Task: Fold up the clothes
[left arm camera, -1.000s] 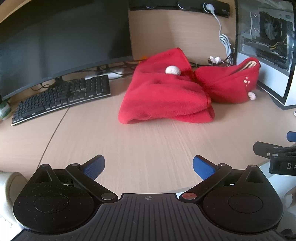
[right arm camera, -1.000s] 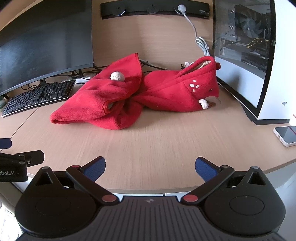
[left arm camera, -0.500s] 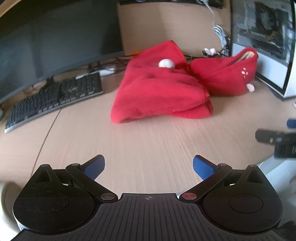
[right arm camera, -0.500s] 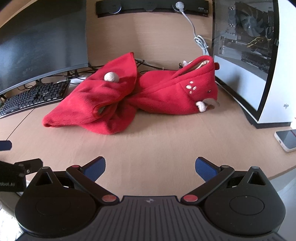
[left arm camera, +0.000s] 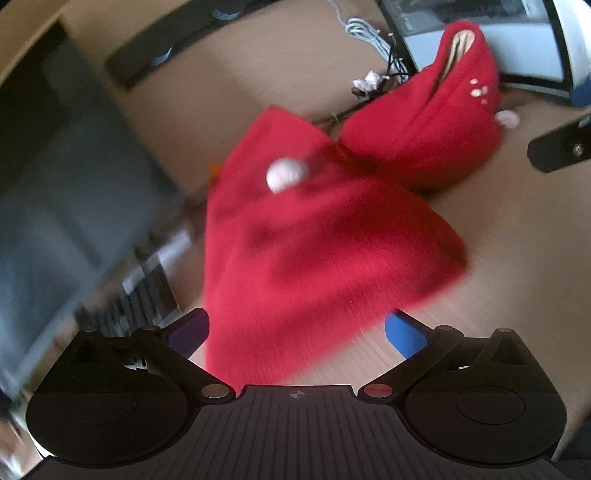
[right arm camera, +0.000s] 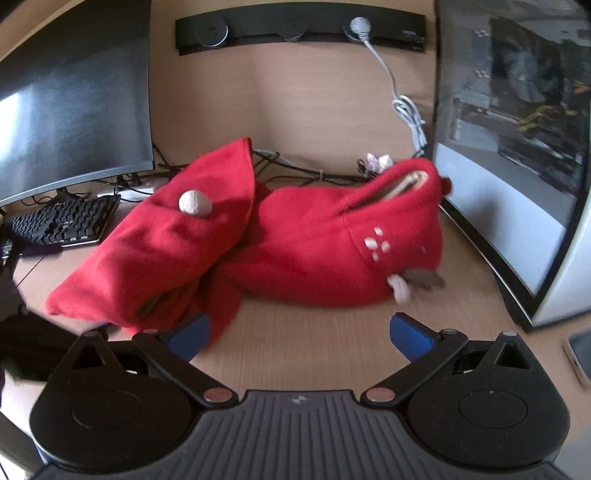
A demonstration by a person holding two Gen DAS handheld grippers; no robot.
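A red fleece garment (right arm camera: 295,243) lies bunched in two lumps on the wooden desk (right arm camera: 325,354). Its left lump carries a white pompom (right arm camera: 194,202); its right lump has small white marks. My right gripper (right arm camera: 301,328) stands open just in front of the garment, its left fingertip at the cloth's near fold. In the tilted, blurred left wrist view the garment (left arm camera: 317,251) fills the middle, and my left gripper (left arm camera: 295,328) is open with the near hem reaching down between its fingers. The pompom (left arm camera: 286,174) shows there too.
A dark monitor (right arm camera: 70,99) and a black keyboard (right arm camera: 62,221) stand at the left. A glass-sided computer case (right arm camera: 517,147) stands at the right, with a white cable (right arm camera: 406,110) and a power strip (right arm camera: 299,29) on the back wall. A phone (right arm camera: 580,354) lies at the far right.
Both grippers have moved forward to the garment. The left wrist view has rolled and closed in until the hem lies between its fingers. Both stay open.
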